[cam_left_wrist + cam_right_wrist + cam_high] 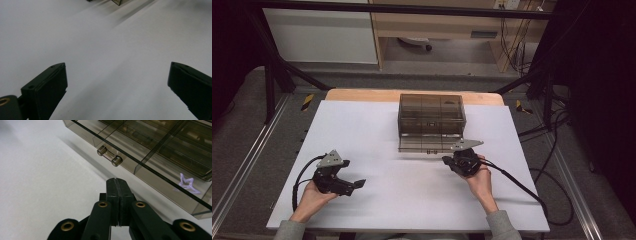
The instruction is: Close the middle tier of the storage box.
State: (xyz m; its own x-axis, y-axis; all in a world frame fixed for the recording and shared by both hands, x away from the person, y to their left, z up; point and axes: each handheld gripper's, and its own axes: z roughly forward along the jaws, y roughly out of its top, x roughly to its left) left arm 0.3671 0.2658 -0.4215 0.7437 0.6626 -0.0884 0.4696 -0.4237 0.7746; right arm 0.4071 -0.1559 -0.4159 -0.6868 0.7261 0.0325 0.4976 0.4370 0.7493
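A smoky transparent drawer box (432, 114) stands at the back middle of the white table (377, 130). Its bottom drawer (428, 144) is pulled out toward me. In the right gripper view the drawer (160, 155) shows divided compartments, a small cylindrical handle (109, 157) on its front, and a pale purple star (188, 184) lying in one compartment. My right gripper (447, 161) is shut with nothing in it, its tip (117, 182) just short of the drawer front, below the handle. My left gripper (360, 183) is open above bare table at the front left, its fingers (47, 86) wide apart.
A wooden strip (362, 95) edges the table's far side. Black frame posts (269, 75) and cables (542, 165) flank the table. A cabinet and shelving stand beyond on the floor.
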